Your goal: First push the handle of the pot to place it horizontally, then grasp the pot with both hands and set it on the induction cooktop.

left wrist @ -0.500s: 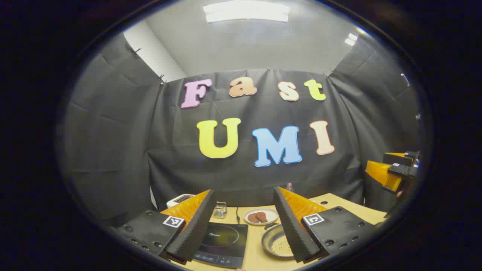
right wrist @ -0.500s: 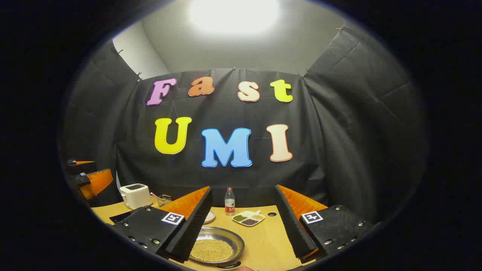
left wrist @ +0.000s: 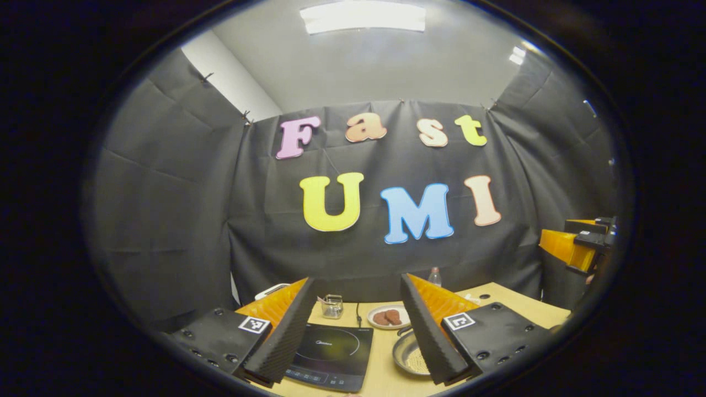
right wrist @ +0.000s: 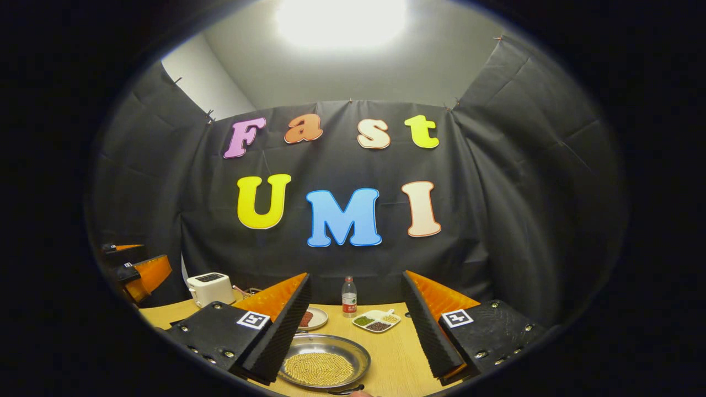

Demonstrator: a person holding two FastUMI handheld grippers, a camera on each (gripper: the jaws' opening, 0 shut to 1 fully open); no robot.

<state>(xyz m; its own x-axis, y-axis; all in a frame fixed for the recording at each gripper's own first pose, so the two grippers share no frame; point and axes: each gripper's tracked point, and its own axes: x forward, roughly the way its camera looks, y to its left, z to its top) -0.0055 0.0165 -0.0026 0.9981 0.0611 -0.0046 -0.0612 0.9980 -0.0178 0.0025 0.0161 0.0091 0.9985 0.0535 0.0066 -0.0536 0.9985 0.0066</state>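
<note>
1. Both tongs are spread wide and empty: left gripper [left wrist: 353, 331] over the near table edge, right gripper [right wrist: 356, 331] too.
2. Just ahead between the right one's fingers sits the pot [right wrist: 324, 366], full of yellow grains. Its dark handle [right wrist: 345, 391] points back toward the tongs, so that's the long axis, I think.
3. Induction cooktop [left wrist: 331, 358] lies between the left fingers, pot beside the right finger.
4. Risk: shoving the handle fast could tip grains out or slide the pot into the plate [left wrist: 389, 316] beyond.
</note>
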